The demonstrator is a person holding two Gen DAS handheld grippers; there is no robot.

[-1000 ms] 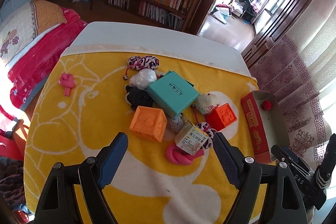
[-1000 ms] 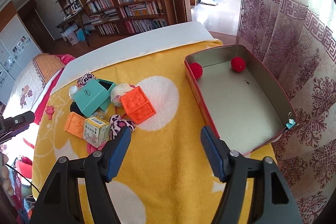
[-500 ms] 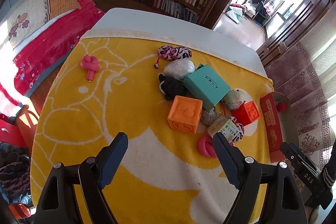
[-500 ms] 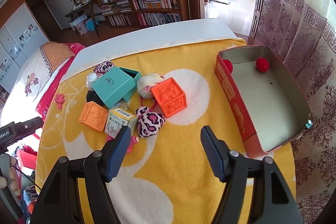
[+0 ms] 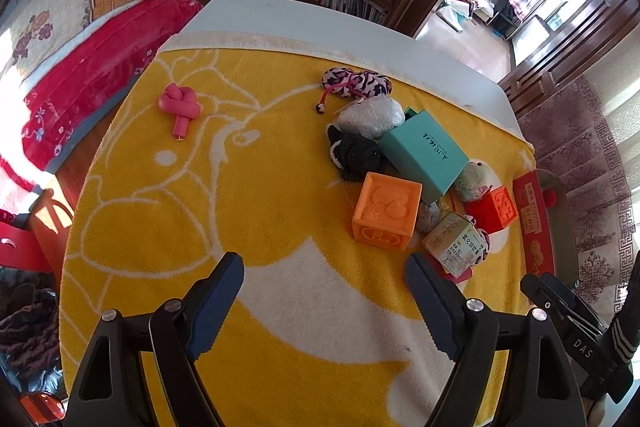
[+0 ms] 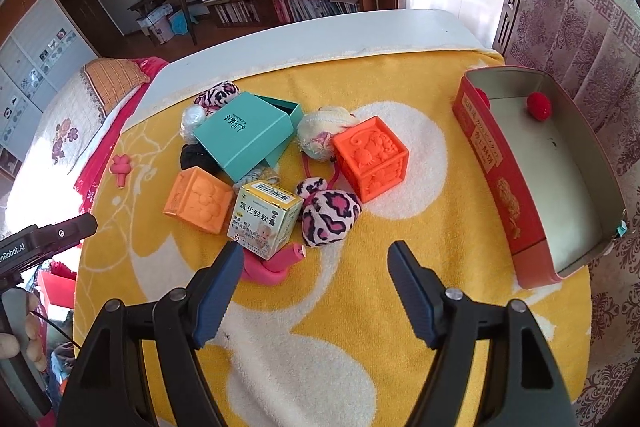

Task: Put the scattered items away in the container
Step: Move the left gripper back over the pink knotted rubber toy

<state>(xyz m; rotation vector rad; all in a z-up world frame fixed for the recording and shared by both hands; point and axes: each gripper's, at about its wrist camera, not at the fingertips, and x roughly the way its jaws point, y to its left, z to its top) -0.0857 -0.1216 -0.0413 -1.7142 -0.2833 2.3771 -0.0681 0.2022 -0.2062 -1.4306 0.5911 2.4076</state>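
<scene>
The small yellow-green carton [image 6: 266, 217] in the middle of the pile on the worktop carries large Chinese characters, 氧化锌软膏, on its front face, with a barcode on its top flap; the smaller print below is too fine to read. The black device [image 5: 576, 323] beside the left hand's tool shows the letters "DAS". The black device [image 6: 44, 241] at the left edge of the right wrist view reads "nRobot.AI", cut off at the start. The teal box lid [image 6: 244, 135] has a short printed mark, and the red tin [image 6: 504, 183] at the worktop's right edge has gold characters along its side; neither is legible.
</scene>
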